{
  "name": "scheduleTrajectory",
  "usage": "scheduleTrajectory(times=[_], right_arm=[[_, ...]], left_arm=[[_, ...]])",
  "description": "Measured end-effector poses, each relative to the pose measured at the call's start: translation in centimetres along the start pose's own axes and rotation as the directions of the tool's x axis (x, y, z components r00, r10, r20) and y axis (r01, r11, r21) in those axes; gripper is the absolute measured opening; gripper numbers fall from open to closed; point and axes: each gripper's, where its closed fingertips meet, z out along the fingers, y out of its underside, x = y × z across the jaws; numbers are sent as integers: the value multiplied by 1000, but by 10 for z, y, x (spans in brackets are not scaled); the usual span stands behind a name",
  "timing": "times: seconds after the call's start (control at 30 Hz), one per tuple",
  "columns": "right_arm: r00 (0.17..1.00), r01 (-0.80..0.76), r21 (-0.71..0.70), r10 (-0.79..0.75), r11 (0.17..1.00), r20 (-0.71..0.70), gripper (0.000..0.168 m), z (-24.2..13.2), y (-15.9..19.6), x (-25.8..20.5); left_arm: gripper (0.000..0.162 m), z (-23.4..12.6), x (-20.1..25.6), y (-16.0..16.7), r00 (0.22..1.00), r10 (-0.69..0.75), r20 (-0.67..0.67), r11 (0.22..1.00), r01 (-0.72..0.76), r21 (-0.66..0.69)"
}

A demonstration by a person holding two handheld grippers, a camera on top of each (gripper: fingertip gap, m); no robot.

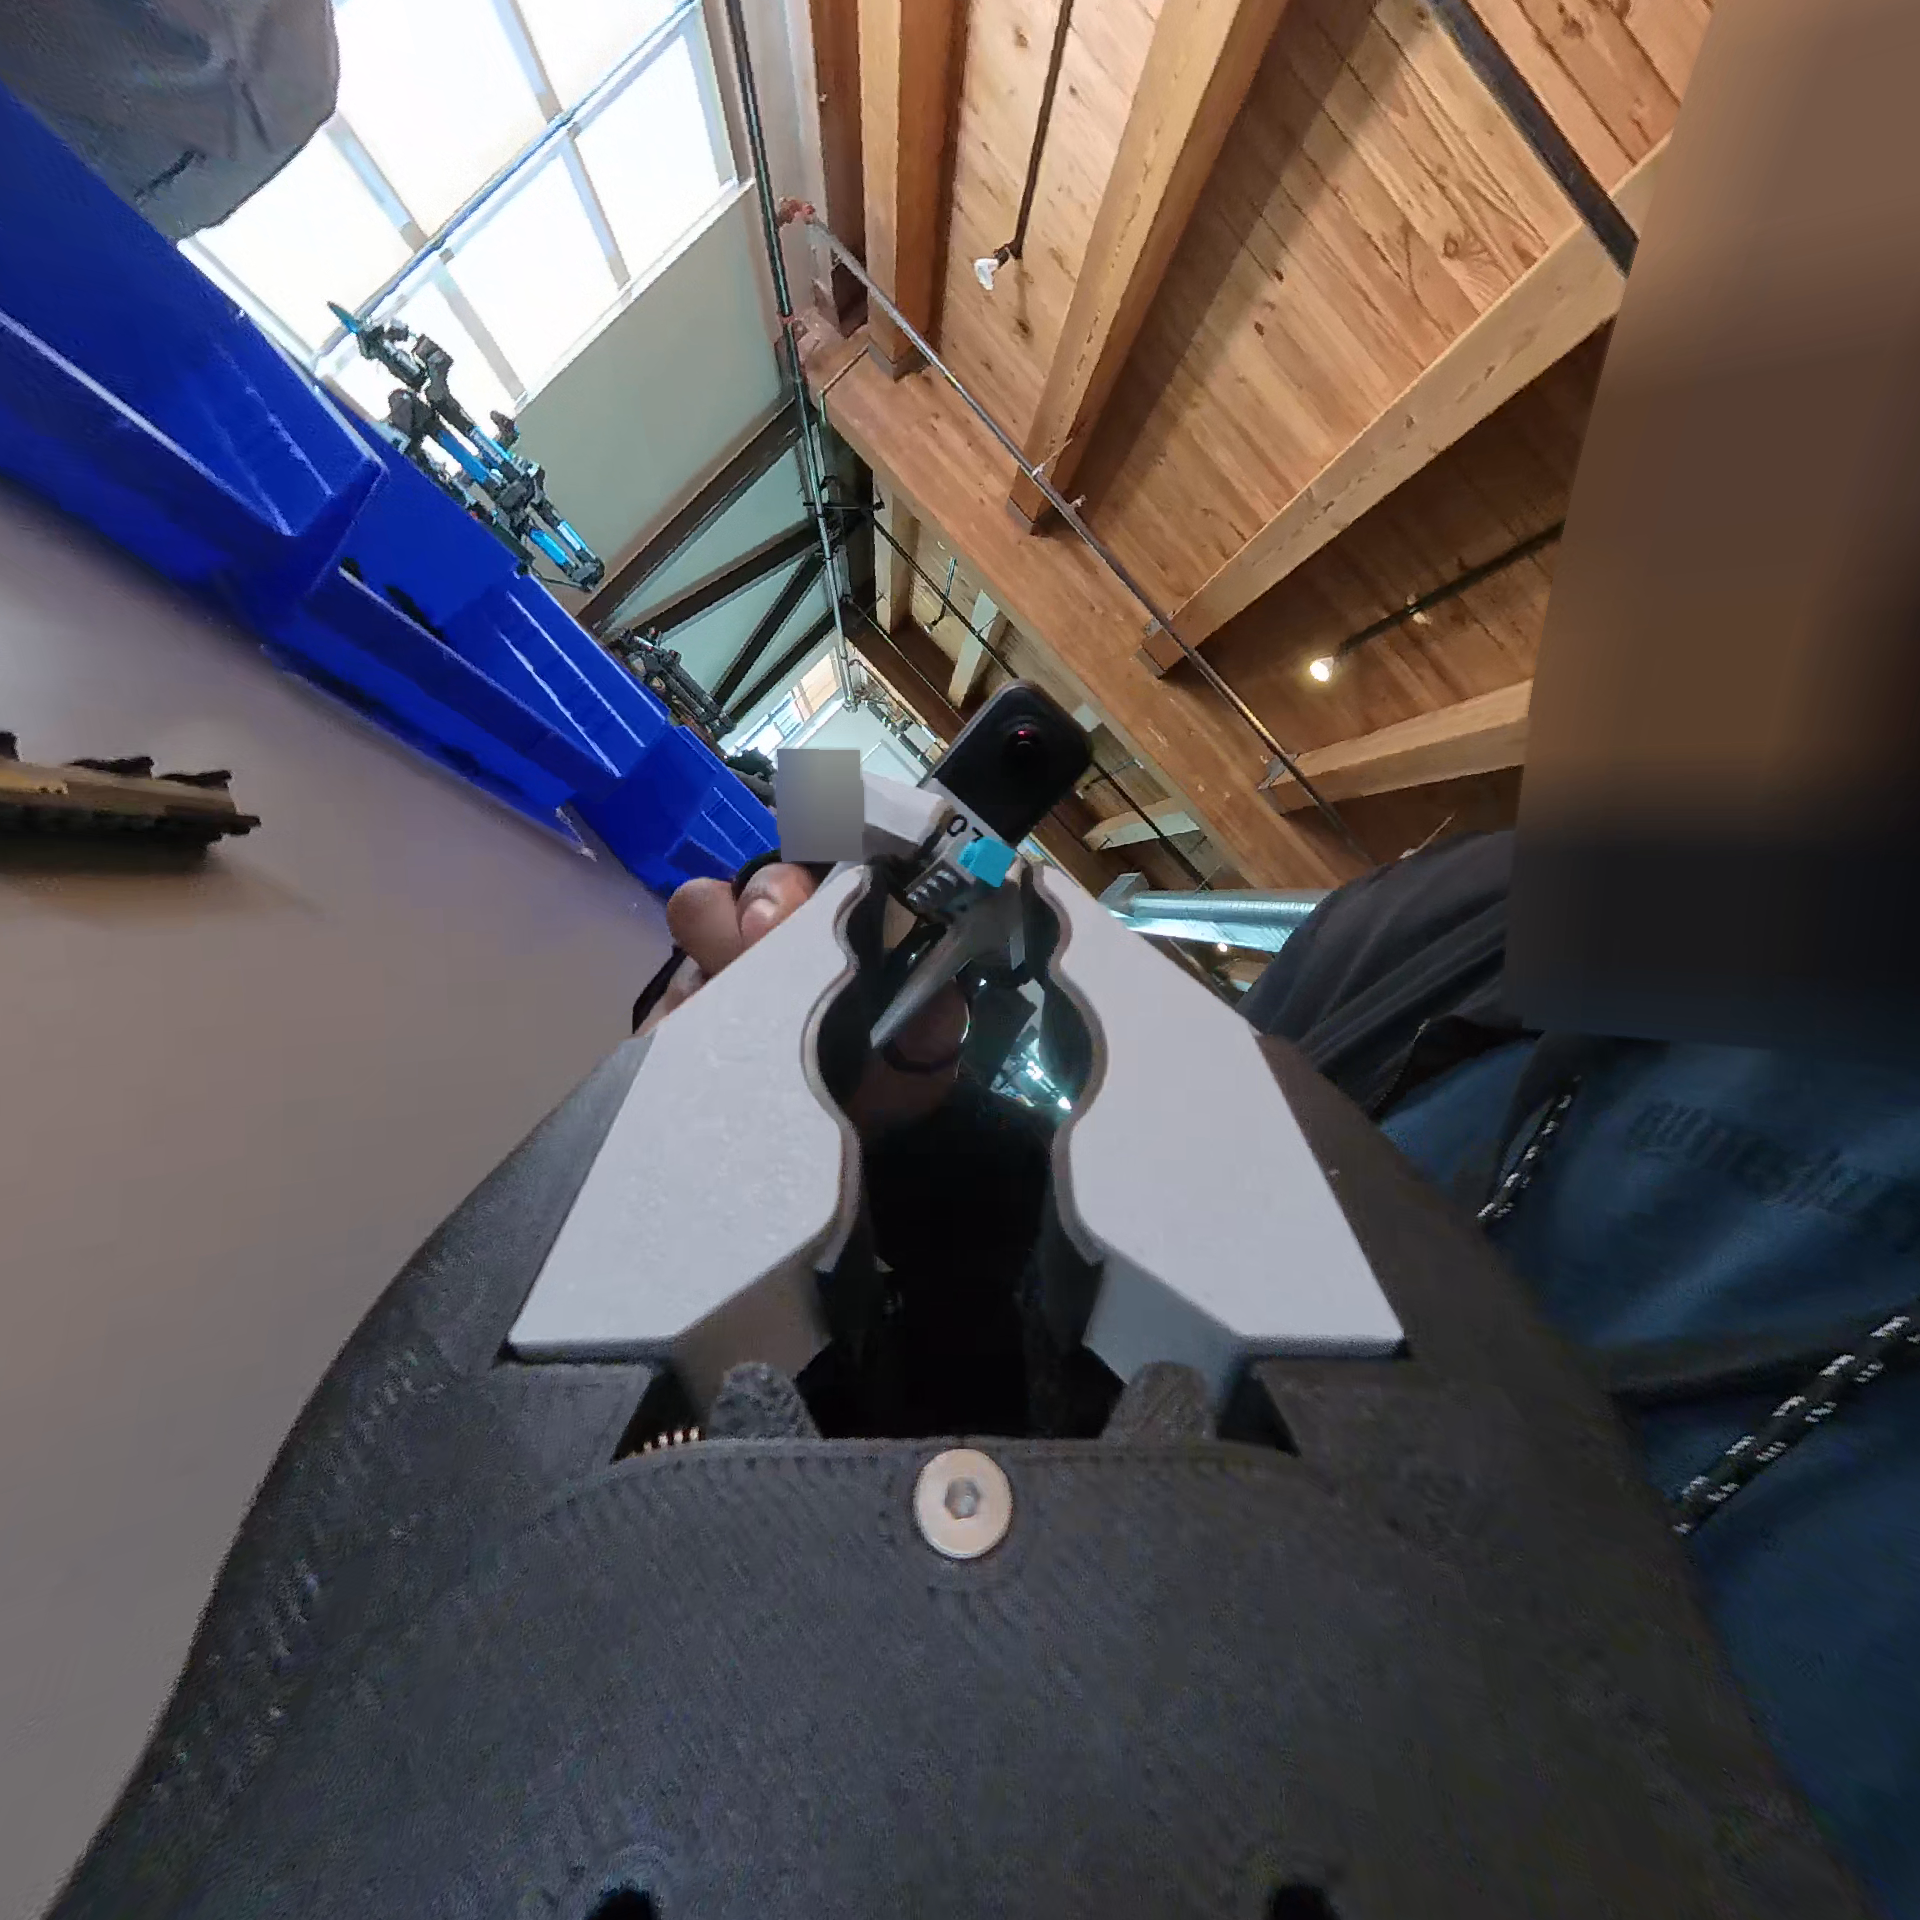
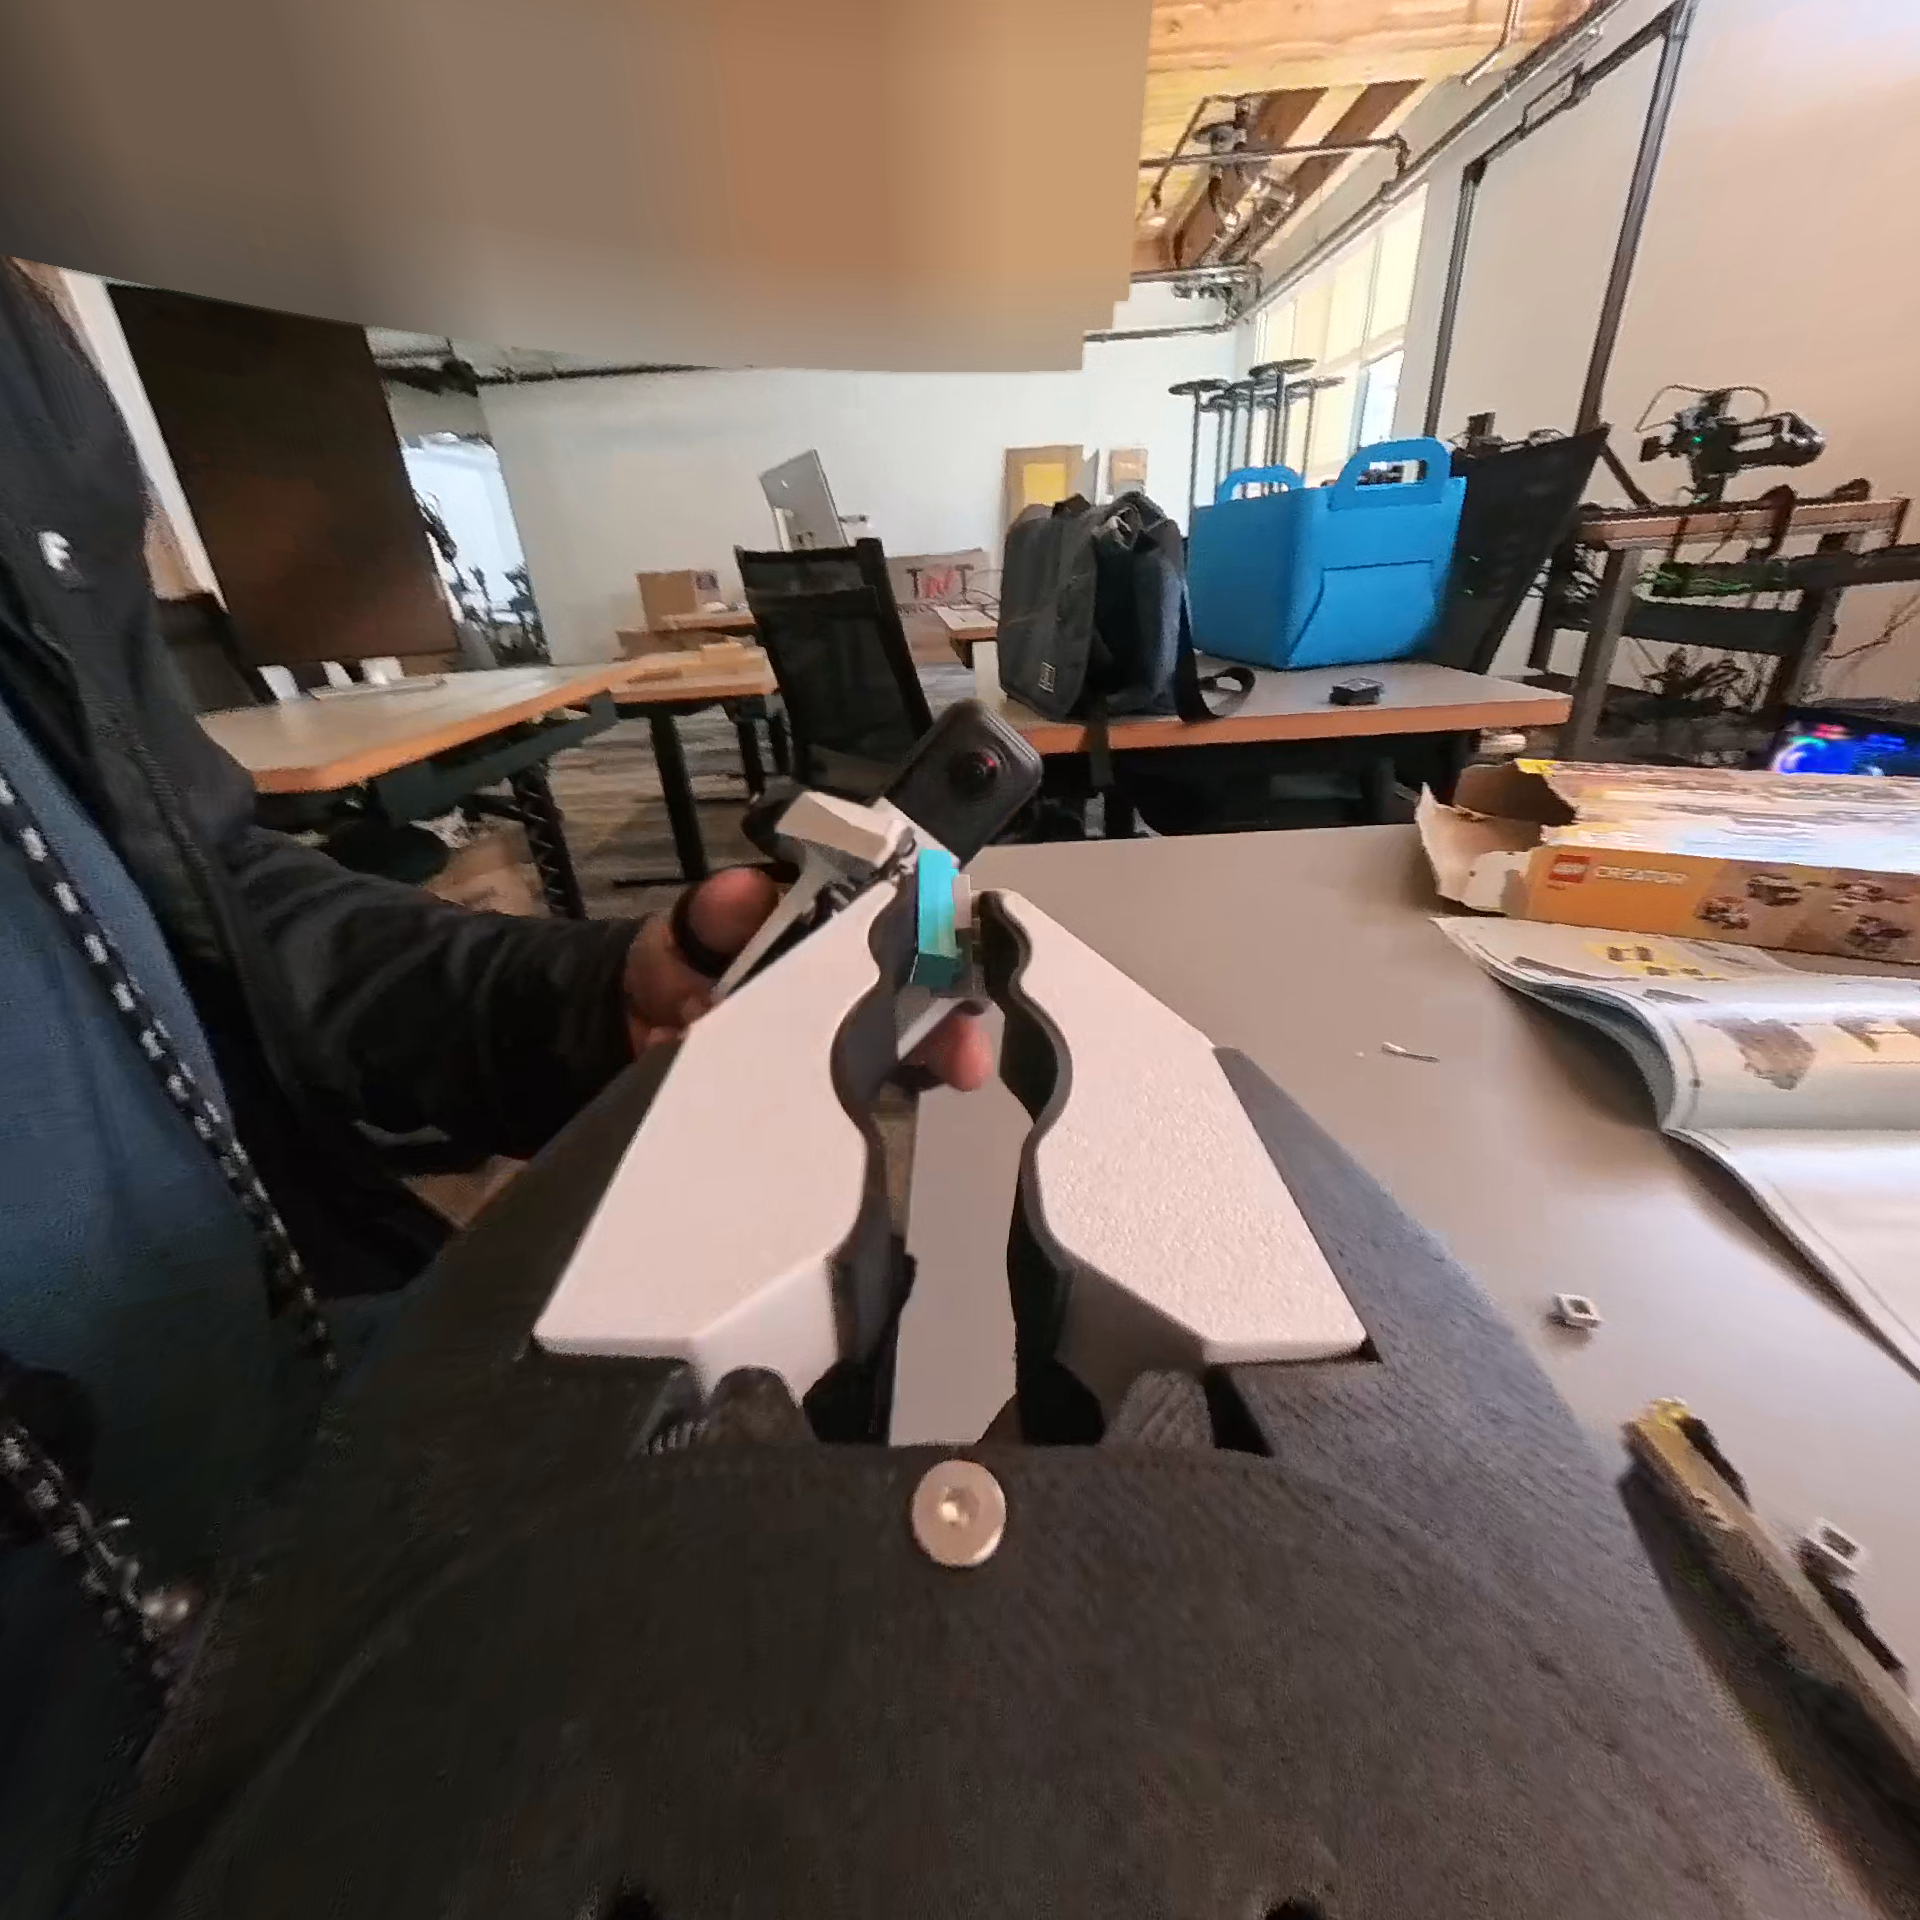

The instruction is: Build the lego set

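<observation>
My two grippers meet tip to tip in the air above the grey table (image 2: 1247, 935). My left gripper (image 1: 948, 896) is shut on a small grey studded piece (image 1: 928, 891). A teal brick (image 1: 985, 862) sits against that piece on the far side. In the right wrist view my right gripper (image 2: 943, 920) is shut on the teal brick (image 2: 935, 914), with a thin pale piece (image 2: 966, 909) beside it. Each view shows the other gripper and its black camera (image 1: 1013, 758) (image 2: 966, 774) facing it, held by a hand (image 2: 686, 956).
Blue bins (image 1: 416, 582) line the table's far side, and a dark lego build (image 1: 114, 800) lies on the table. An opened lego box (image 2: 1714, 873), an open instruction booklet (image 2: 1714, 1049), a long dark lego part (image 2: 1745, 1538) and a loose small piece (image 2: 1574, 1309) lie to the right. Both grippers' tips are close together, under 4 cm apart.
</observation>
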Motion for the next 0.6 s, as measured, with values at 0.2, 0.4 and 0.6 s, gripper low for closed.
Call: scheduleTrajectory(times=[0.2,0.4,0.6], right_arm=[[991,-123,76,119,989,59,11,0,-7,-3],[983,-171,92,164,981,83,11,1,-8,-3],[985,-161,80,155,984,77,11,1,-7,-1]], left_arm=[[18,3,7,2,995,98,-1,995,-98,-12],[14,4,9,1,989,145,7,989,-145,0],[12,5,8,0,986,165,21,986,-165,8]])
